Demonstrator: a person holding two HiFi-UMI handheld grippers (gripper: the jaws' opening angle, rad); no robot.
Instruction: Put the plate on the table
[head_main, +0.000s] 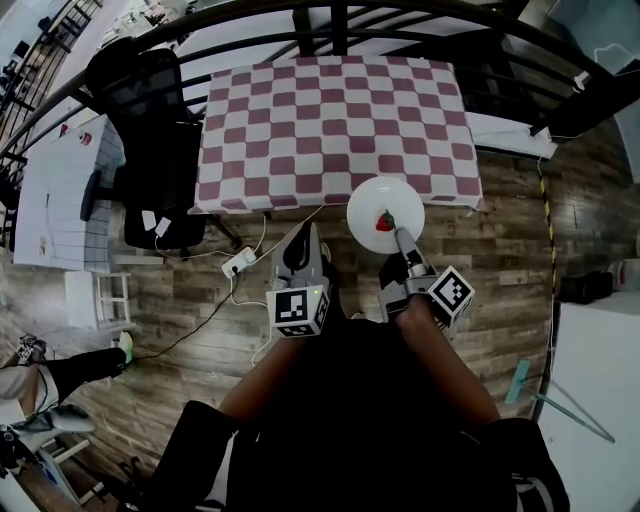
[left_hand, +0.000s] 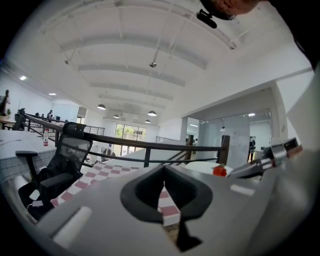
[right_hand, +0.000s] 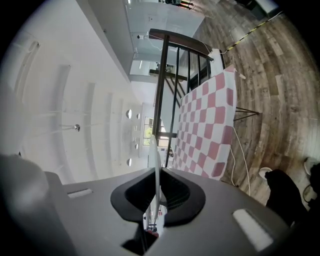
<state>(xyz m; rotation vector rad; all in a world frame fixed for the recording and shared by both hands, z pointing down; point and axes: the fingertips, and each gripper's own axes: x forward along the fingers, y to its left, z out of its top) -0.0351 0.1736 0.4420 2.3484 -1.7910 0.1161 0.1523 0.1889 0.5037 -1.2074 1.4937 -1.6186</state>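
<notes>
Over the near edge of the table (head_main: 330, 120), toward its right corner, sits the white plate (head_main: 370, 200), partly over the red-and-white checked cloth and partly over the wooden floor (head_main: 500, 260); whether it touches the cloth cannot be told from above. A small red fruit-like piece (head_main: 384, 222) lies on the plate just ahead of the right gripper (head_main: 398, 232), which reaches in from the near side and pinches the plate's rim. In the right gripper view the plate (right_hand: 156, 165) shows edge-on as a thin white line clamped between the two jaws of that gripper (right_hand: 156, 195), with the checked cloth (right_hand: 210, 120) beyond it. The left gripper (head_main: 304, 232) is held just beside the plate, to its left, short of the table edge and over the floor. In its own view the left gripper (left_hand: 163, 192) has its jaws pressed together with nothing between them, and the plate (left_hand: 202, 167) with the red piece (left_hand: 219, 171) stands off to the right. A black office chair (head_main: 150, 110) stands at the table's left side, a white power strip (head_main: 238, 263) lies on the floor near it, and a dark railing (head_main: 330, 20) runs behind the table.
</notes>
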